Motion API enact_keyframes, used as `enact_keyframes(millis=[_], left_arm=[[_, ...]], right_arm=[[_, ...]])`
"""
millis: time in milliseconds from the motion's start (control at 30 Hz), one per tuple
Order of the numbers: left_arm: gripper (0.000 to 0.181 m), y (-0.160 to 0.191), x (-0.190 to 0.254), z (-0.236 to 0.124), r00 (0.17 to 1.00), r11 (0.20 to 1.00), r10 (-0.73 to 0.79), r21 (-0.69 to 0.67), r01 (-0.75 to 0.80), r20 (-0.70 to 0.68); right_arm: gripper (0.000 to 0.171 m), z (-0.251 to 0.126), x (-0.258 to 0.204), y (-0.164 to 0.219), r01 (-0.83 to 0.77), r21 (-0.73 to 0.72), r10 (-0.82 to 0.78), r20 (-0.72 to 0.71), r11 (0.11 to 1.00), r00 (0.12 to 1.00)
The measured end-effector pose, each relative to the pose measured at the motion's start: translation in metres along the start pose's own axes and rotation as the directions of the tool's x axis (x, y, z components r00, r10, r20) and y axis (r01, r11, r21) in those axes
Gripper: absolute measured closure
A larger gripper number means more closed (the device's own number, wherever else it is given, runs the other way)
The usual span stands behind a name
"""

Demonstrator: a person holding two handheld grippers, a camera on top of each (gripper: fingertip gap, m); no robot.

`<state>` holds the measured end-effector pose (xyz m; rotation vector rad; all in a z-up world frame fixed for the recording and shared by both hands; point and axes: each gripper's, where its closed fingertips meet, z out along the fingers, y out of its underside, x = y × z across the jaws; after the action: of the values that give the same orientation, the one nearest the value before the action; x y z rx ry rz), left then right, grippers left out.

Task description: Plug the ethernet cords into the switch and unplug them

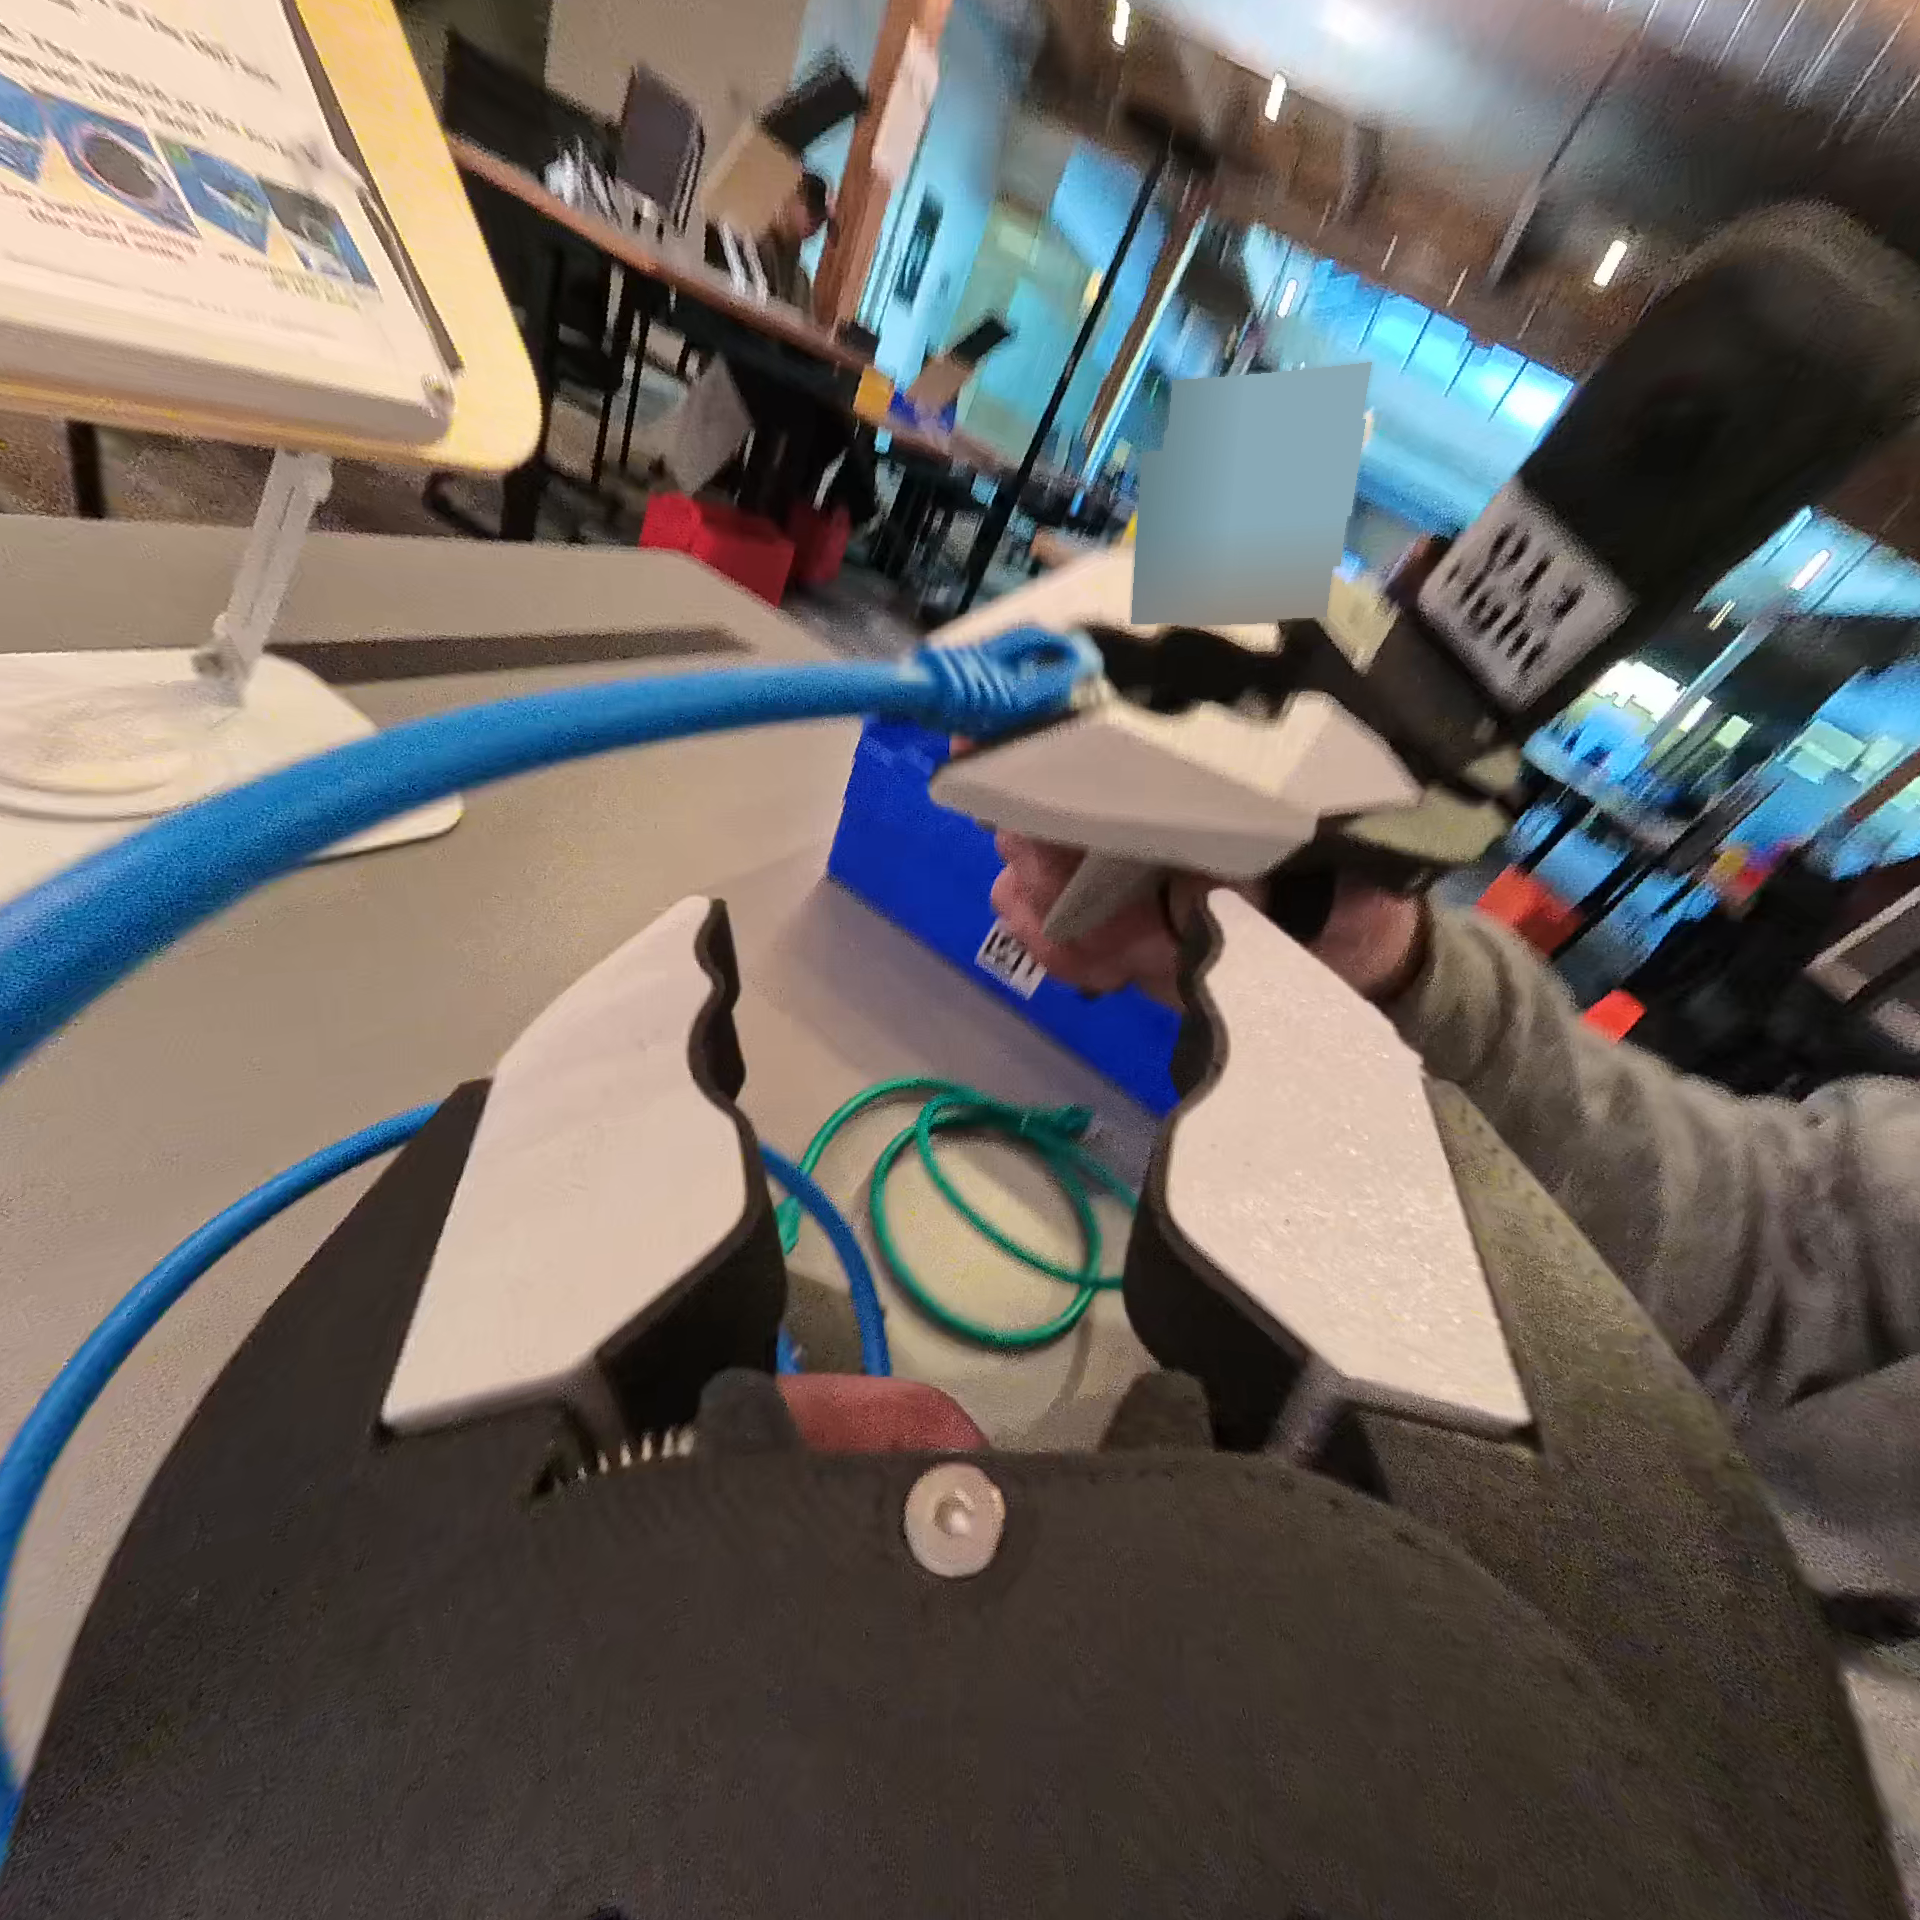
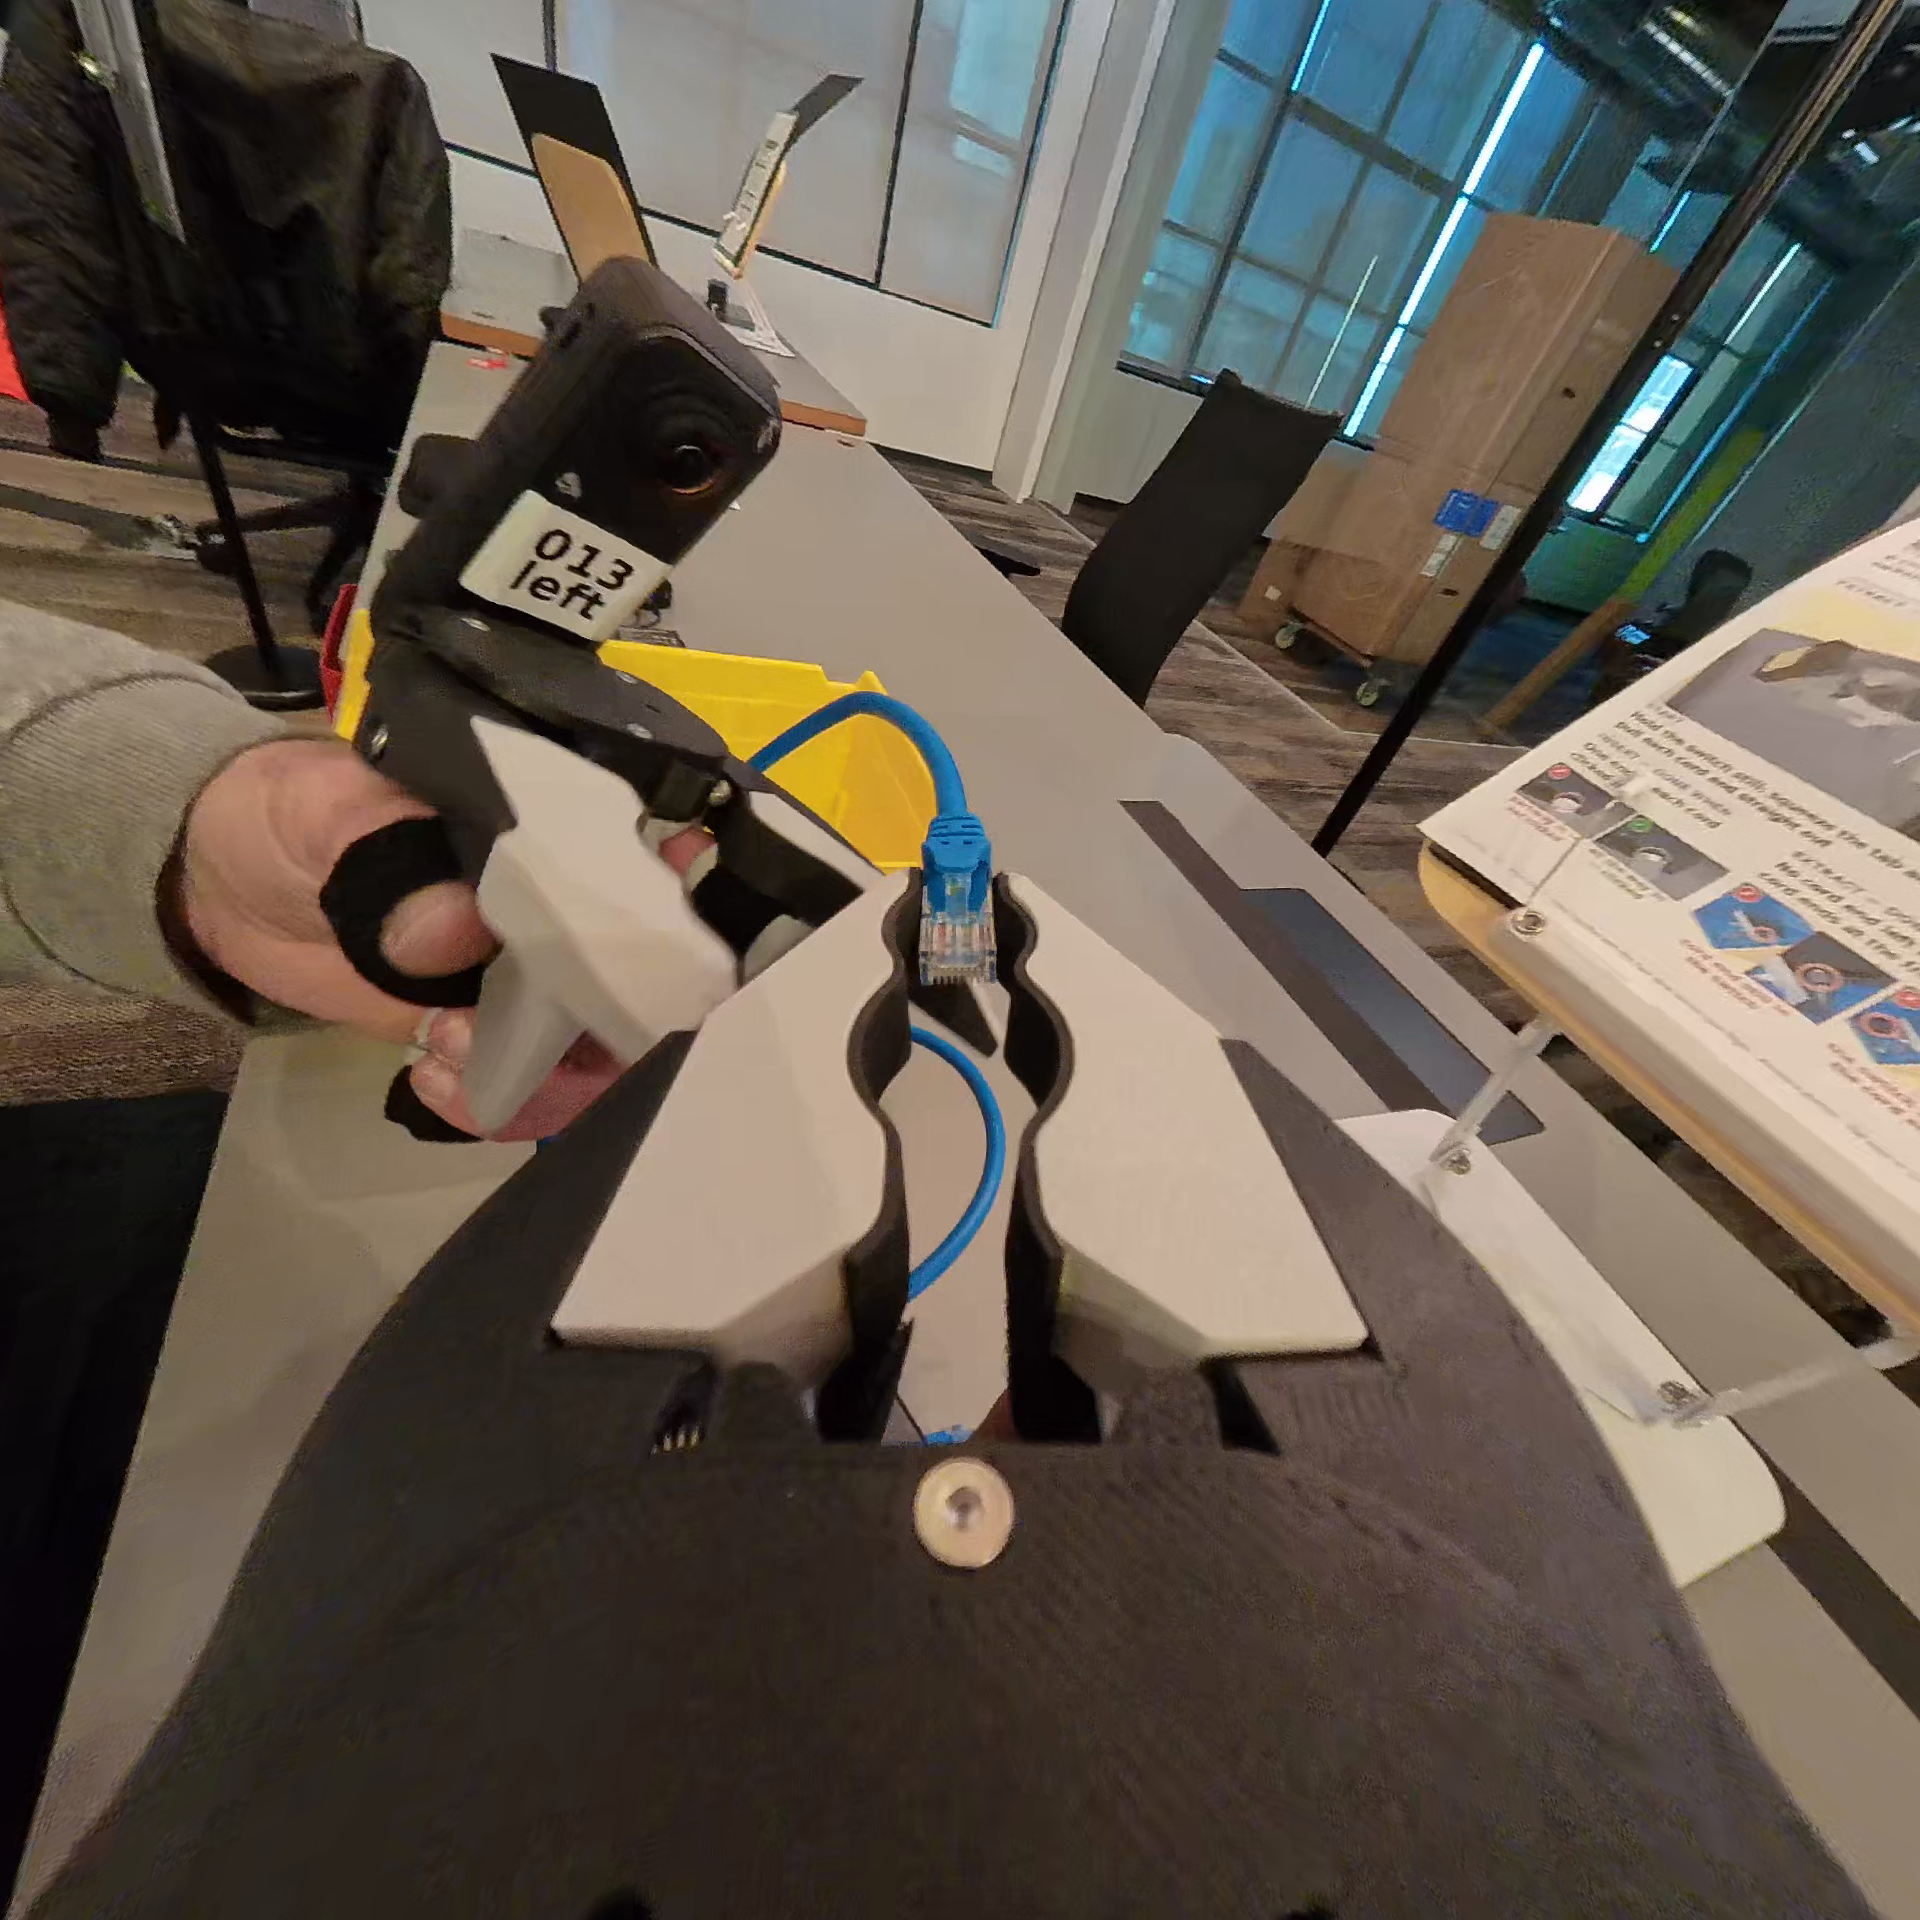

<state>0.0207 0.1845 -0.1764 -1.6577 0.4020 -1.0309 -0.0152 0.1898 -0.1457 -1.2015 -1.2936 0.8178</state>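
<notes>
The right gripper (image 2: 958,935) is clamping the plug of the blue ethernet cord (image 2: 957,902) between its fingertips, contacts facing the camera, with the cord looping away behind and below. The left gripper (image 1: 956,997) is standing with its jaws apart, holding nothing, raised above the table just beside the right one.

Largest first: the grey table (image 1: 312,987) is offering broad bare surface ahead and to the left. A document stand (image 1: 218,727) with an instruction sheet is occupying one side, its white base resting on the tabletop. A blue box (image 1: 935,883) is sitting near the far table edge in the left wrist view, and a yellow bin (image 2: 831,727) is showing behind the left gripper in the right wrist view. A green ethernet cord (image 1: 987,1226) is lying coiled on the table, untouched, below the open left jaws.

The switch cannot be identified with certainty in either view. Judging from this, no cord is seated in a port; one plug is in hand and both insertion and removal are remaining. The table edge near the blue box and the stand's base are limiting lateral movement.
</notes>
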Motion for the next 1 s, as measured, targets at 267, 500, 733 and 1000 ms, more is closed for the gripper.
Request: enact_keyframes(millis=[267,500,733,1000], left_arm=[[0.099,-0.023,0.022,-0.009,0.991,0.982,0.039,0.187,-0.015,-0.126],[0.106,-0.045,0.029,-0.026,0.983,0.954,0.124,0.289,-0.081,-0.136],[0.125,-0.041,0.034,-0.030,0.962,0.944,0.240,0.260,-0.202,-0.126],[0.115,-0.043,0.027,-0.028,0.973,0.951,0.202,0.262,-0.166,-0.114]], right_arm=[[0.163,0.001,-0.009,-0.017,-0.083,0.046,0.081,0.047,0.995,0.996],[0.163,0.001,-0.019,-0.016,-0.165,0.043,0.158,0.138,0.985,0.978],[0.163,-0.004,-0.028,-0.019,-0.265,0.029,0.249,0.262,0.964,0.933],[0.163,-0.008,-0.036,-0.018,-0.312,-0.001,0.294,0.339,0.950,0.894]])
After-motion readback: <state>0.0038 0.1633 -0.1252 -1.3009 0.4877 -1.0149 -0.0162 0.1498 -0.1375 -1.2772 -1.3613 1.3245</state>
